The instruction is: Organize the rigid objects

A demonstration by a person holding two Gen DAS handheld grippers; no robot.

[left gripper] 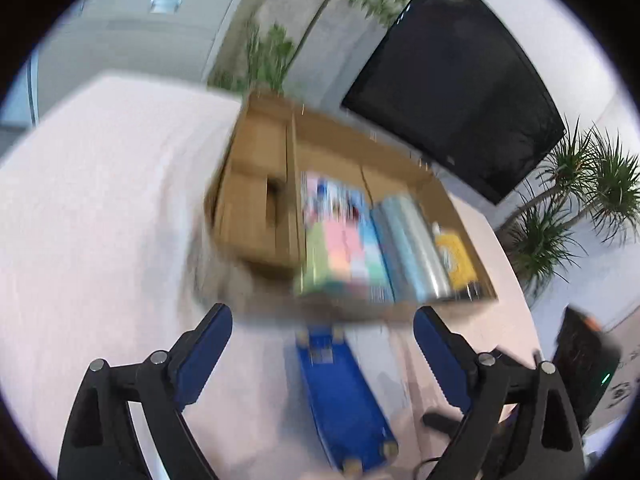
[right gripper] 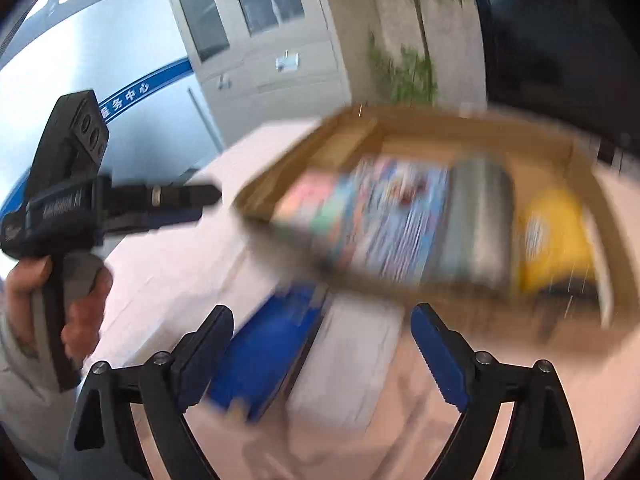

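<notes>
Both views are motion-blurred. A brown cardboard box [left gripper: 260,184] lies open on a pale pink table; it also shows in the right wrist view [right gripper: 460,124]. Inside lie a colourful book [left gripper: 340,236], a silver-blue roll [left gripper: 416,248] and a yellow item [left gripper: 454,256]. A blue flat object [left gripper: 344,396] lies on the table in front of the box, below my open, empty left gripper [left gripper: 322,352]. In the right wrist view the blue object [right gripper: 268,352] lies beside a white flat item [right gripper: 352,364], under my open, empty right gripper [right gripper: 322,352]. The left gripper [right gripper: 200,200] shows hand-held at left.
A black monitor [left gripper: 460,80] hangs on the wall behind the box. Potted plants [left gripper: 580,200] stand at the right and behind the box. A dark device [left gripper: 588,360] sits at the right edge. A grey cabinet [right gripper: 260,32] stands in the background.
</notes>
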